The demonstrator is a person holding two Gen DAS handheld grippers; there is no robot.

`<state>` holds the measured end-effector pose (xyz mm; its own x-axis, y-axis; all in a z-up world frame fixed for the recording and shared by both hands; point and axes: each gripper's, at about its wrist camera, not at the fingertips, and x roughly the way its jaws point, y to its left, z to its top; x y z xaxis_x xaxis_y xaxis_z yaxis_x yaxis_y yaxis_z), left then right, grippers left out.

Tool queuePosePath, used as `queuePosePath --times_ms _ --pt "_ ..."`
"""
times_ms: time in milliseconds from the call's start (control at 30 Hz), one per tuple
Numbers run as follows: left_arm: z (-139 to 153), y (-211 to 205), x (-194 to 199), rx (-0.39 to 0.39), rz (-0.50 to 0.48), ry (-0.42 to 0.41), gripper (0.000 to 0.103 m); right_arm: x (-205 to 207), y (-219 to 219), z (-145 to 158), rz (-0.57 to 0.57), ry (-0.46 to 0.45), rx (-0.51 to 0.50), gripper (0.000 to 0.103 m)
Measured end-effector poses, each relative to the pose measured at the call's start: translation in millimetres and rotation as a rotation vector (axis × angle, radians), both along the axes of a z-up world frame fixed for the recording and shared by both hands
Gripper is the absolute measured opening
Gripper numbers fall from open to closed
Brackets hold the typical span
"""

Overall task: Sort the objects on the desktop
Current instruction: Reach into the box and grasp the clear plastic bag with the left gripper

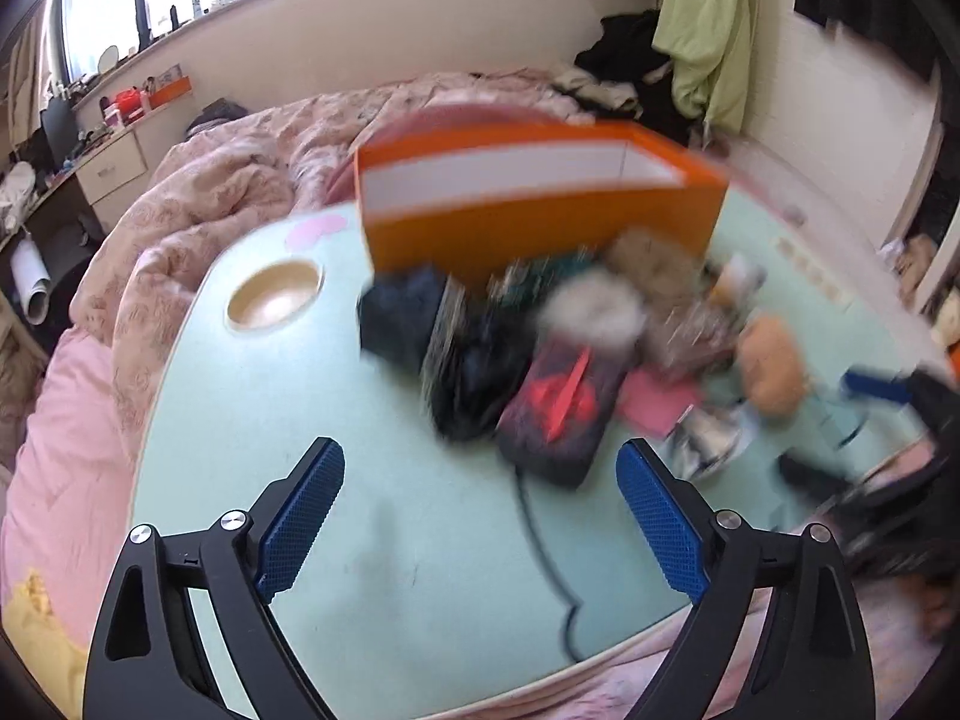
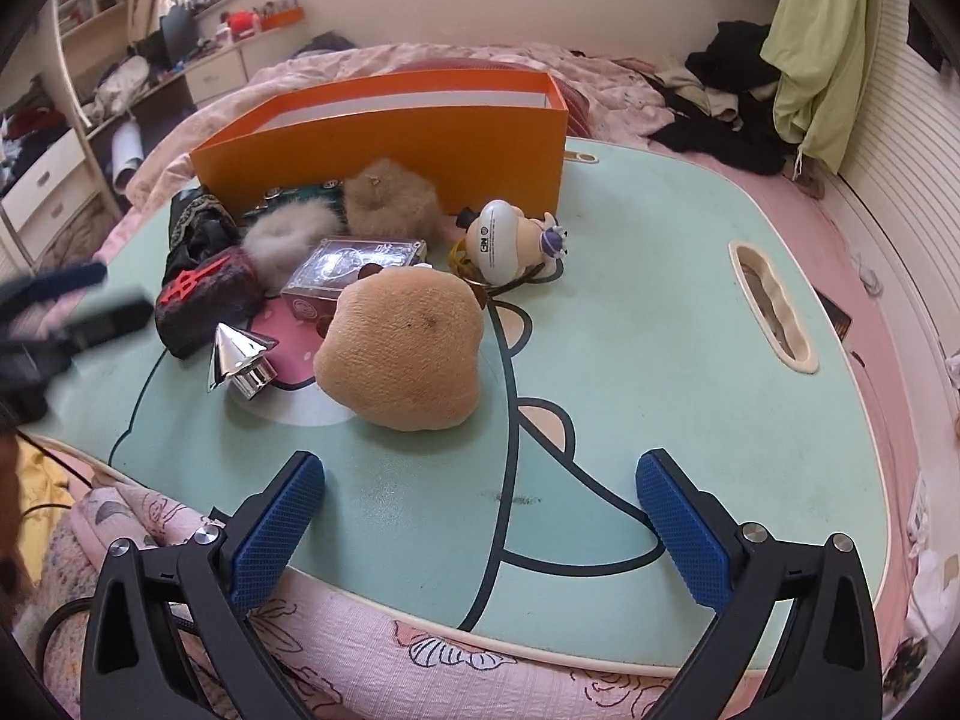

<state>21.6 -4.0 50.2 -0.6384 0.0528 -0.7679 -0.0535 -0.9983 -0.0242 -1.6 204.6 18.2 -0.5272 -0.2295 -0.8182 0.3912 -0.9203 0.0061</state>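
Left gripper (image 1: pixel 480 501): your jaws stand wide apart with nothing between them; bare counter shows in the gap. The left wrist view is blurred.
Right gripper (image 2: pixel 480 516): your jaws stand spread fully apart and hold nothing, poised above the near edge of the counter.
Counter (image 2: pixel 630 372): a mint-green lap board with rounded corners, a printed cartoon outline and a slot handle, lying on a pink bed quilt (image 2: pixel 420 678).
Orange box (image 2: pixel 384 138): open-topped card box, white inside, at the far edge of the counter; its long axis runs left to right across the right wrist view.
Tan plush (image 2: pixel 399 354): soft, rounded, fuzzy fabric; nearest your right jaws, in front of the heap.
Silver cone (image 2: pixel 240 354): polished metal, tip pointing up and to the left, just left of the tan plush.
Clear case (image 2: pixel 354 270): hard transparent plastic, flat and rectangular, touching the plush from behind.
Figurine (image 2: pixel 504 240): smooth white plastic, lying on its side, near the box's right end.
Fur balls (image 2: pixel 384 198): one grey, one beige, fluffy, against the box front.
Dark pouch (image 2: pixel 204 294): black fabric with a red mark, long axis running toward you, left of the heap.
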Motion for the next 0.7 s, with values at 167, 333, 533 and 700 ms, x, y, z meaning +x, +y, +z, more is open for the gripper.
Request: queuePosePath --times_ms 167,333,533,700 --pt "75.5 12.9 -57.3 0.138 -0.048 0.017 0.092 0.2 -0.1 0.1 0.000 0.000 -0.001 0.103" --pt "75.5 40.8 -145.2 0.093 0.042 -0.103 0.092 1.2 -3.3 0.4 0.002 0.004 -0.003 0.103" --pt "27.1 64.1 -186.8 0.149 0.039 -0.269 0.092 4.1 -2.2 2.3 0.002 0.004 -0.005 0.103" --pt "17.1 71.5 -189.0 0.117 0.044 -0.282 0.092 4.2 -1.4 1.9 0.002 0.005 -0.005 0.103"
